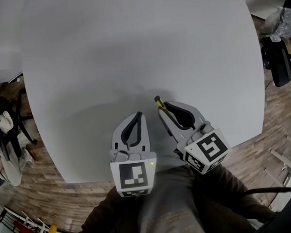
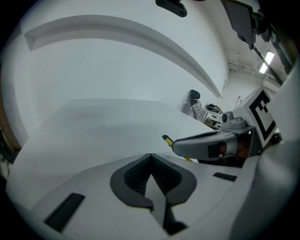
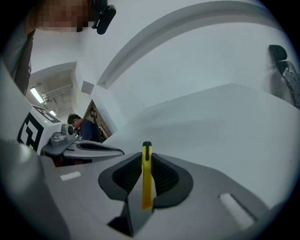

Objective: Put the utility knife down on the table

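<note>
A slim yellow utility knife [image 3: 147, 176] with a black tip is clamped between the pads of my right gripper [image 3: 146, 165], which is shut on it. In the head view the knife [image 1: 159, 103] pokes out past the right gripper [image 1: 165, 106] above the white table [image 1: 131, 50]. The left gripper view shows the knife's tip [image 2: 167, 139] ahead of the right gripper's jaws. My left gripper [image 1: 138, 115] hangs beside it on the left, shut with nothing between its pads [image 2: 151, 165].
The table's front edge [image 1: 90, 178] runs just ahead of the person's lap. Wooden floor lies around it. Office chairs stand at the far right [image 1: 278, 63] and at the left [image 1: 8, 122]. A person [image 3: 83, 127] stands in the background.
</note>
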Tool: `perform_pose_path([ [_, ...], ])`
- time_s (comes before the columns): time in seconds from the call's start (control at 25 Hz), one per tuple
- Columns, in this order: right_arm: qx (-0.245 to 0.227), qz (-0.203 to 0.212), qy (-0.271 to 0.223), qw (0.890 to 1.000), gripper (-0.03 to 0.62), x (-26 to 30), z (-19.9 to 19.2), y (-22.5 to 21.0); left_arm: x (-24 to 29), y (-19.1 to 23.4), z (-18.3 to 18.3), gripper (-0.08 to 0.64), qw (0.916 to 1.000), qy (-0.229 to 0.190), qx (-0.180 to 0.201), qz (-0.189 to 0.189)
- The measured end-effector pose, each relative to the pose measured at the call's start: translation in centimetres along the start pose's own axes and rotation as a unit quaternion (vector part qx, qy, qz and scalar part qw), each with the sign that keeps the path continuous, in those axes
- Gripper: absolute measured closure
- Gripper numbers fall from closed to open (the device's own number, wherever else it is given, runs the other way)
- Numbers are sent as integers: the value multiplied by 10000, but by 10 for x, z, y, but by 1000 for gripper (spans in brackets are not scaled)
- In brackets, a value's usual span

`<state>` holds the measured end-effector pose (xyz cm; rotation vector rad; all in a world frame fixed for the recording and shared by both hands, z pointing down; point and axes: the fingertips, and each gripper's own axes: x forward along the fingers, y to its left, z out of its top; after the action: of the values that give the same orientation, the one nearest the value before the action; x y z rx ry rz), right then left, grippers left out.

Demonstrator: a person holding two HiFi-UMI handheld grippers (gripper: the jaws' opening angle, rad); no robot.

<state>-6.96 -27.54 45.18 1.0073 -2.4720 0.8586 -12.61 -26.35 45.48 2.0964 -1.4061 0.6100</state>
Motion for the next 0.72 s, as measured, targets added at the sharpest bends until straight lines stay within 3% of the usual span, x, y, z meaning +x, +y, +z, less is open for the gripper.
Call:
perform_pose_path([
  [0.72, 138, -192, 173, 9996, 529, 19, -16, -13, 15, 15, -11, 557, 9998, 161, -61, -74],
])
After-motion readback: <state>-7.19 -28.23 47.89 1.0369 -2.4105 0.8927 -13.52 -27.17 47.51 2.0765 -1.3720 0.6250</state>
